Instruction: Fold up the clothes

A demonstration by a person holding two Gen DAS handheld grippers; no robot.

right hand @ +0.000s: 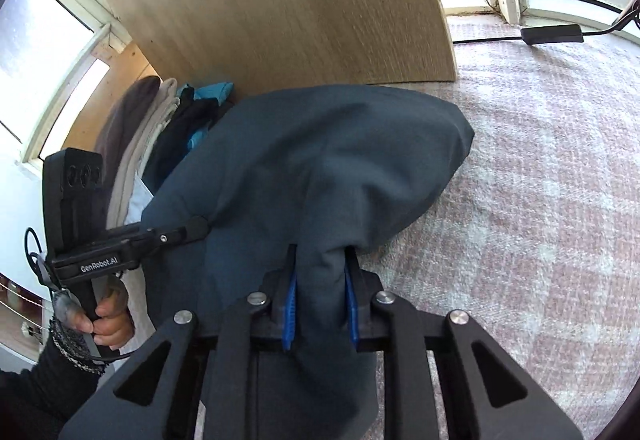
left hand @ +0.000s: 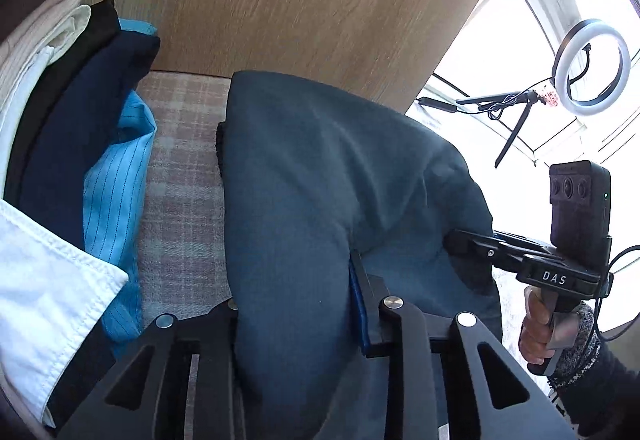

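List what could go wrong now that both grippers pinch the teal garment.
1. The left gripper and the right gripper each hold only a bunched fold of the teal garment; it may slip out.
2. The clothes stack stands close beside it; a swing could topple it.
3. The wooden board behind limits room.

Two claws [left hand: 296, 280] [right hand: 320, 280] – one teal garment [left hand: 320, 168], one clothes stack [left hand: 72, 100], one ring light [left hand: 592, 68].

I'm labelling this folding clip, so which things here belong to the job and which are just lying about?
Job:
- slate-blue fabric garment
- left gripper, shut on it
- right gripper, shut on it
- stack of folded clothes

Lying about:
- white ring light on a black stand
- upright wooden board
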